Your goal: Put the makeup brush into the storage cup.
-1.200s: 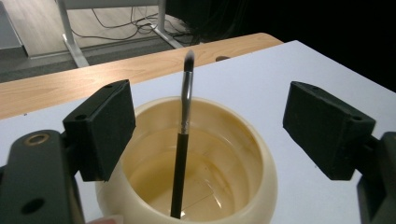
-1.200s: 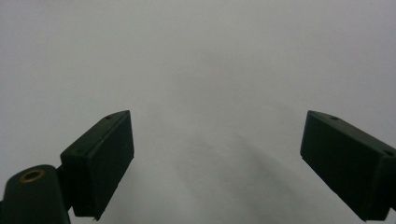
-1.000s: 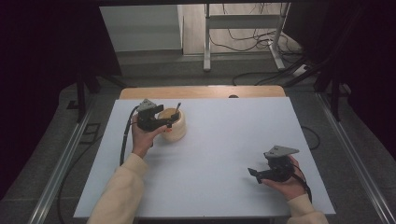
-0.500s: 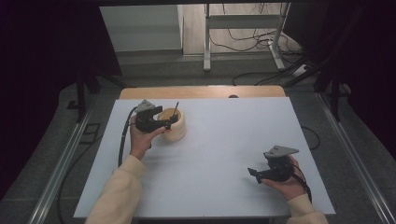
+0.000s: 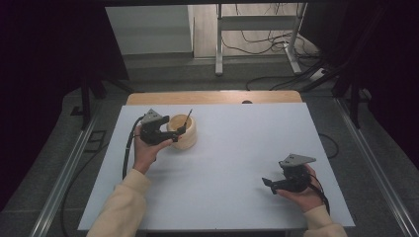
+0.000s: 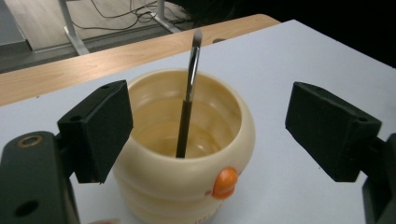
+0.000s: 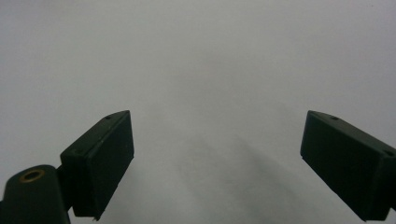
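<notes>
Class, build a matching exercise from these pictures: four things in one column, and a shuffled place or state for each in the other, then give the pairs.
1. brush
2. cream pot
3. left gripper
4. right gripper

a. jaws open on either side of the pot
b. jaws open over bare white table
c. stands on the table, orange knob on its side
d. stands inside the pot, tip up

Pairs: 1-d, 2-c, 3-a, 4-b

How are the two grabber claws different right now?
The left gripper has its open jaws around a cream cup holding a brush; the right gripper has bare white table between its jaws. The left sits far back on the table, the right near the front edge. Both are open.
</notes>
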`<state>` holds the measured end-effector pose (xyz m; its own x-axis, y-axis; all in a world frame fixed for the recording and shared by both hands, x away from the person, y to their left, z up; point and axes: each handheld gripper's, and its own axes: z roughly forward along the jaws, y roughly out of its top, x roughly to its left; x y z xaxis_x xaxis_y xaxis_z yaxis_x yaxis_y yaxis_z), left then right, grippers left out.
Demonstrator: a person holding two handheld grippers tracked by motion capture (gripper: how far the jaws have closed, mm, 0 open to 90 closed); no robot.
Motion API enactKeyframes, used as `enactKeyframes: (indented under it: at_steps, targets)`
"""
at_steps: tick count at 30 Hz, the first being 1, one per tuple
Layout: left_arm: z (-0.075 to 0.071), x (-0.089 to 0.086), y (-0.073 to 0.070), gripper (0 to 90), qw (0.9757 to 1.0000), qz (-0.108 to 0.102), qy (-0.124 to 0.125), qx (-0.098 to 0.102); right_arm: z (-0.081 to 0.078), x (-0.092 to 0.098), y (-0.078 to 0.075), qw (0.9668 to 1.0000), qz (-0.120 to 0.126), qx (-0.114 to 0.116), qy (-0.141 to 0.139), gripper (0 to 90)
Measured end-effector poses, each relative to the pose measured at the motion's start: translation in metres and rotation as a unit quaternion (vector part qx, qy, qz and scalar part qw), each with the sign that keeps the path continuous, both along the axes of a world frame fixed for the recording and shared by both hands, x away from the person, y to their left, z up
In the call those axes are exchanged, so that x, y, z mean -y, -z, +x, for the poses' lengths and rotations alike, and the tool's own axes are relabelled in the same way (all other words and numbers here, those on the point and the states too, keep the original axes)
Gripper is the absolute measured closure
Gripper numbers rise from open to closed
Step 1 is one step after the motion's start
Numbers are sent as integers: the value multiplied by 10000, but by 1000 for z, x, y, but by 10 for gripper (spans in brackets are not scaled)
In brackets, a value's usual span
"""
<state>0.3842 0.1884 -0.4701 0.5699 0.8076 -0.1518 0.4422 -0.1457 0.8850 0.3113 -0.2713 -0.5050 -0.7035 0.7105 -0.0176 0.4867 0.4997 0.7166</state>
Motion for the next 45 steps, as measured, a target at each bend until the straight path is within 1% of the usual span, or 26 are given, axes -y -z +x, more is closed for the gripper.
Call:
enactKeyframes:
  at_steps: [4, 9, 16, 22, 27, 29, 32, 37, 40, 42, 45]
  targets:
    - [-7, -4, -2, 152, 10000, 15, -16, 0, 0, 0, 0, 10000, -22, 2, -11, 94]
    - [-16, -8, -3, 154, 9999, 160, -31, -9, -1, -1, 0, 10000, -18, 5, -1, 94]
    - [-31, -12, -4, 152, 9996, 272, 58, 47, -1, -2, 0, 10000, -33, 18, 2, 94]
    - [-43, -15, -1, 153, 9990, 442, 105, -6, -1, -1, -1, 10000, -27, 25, 3, 94]
    - [-52, -18, 2, 157, 9986, 518, 109, -57, -2, -1, -1, 10000, -31, 28, 9, 94]
    - [-56, -20, 3, 161, 9986, 525, 77, -60, -2, -2, -1, 10000, -31, 29, 9, 94]
    - [-61, -21, 7, 163, 9988, 475, 88, -79, -2, -2, -1, 10000, -23, 31, 21, 94]
    - [-70, -24, 12, 162, 9983, 582, 60, -72, -3, -1, -2, 10000, 0, 49, 26, 95]
    - [-76, -26, 13, 160, 9982, 587, 67, -105, -3, -1, -2, 10000, 16, 59, 41, 94]
    - [-80, -27, 13, 160, 9981, 612, 66, -94, -3, -1, -2, 10000, 23, 66, 43, 94]
    - [-87, -31, 14, 160, 9982, 583, 93, -118, -3, -1, -3, 10000, 31, 82, 35, 94]
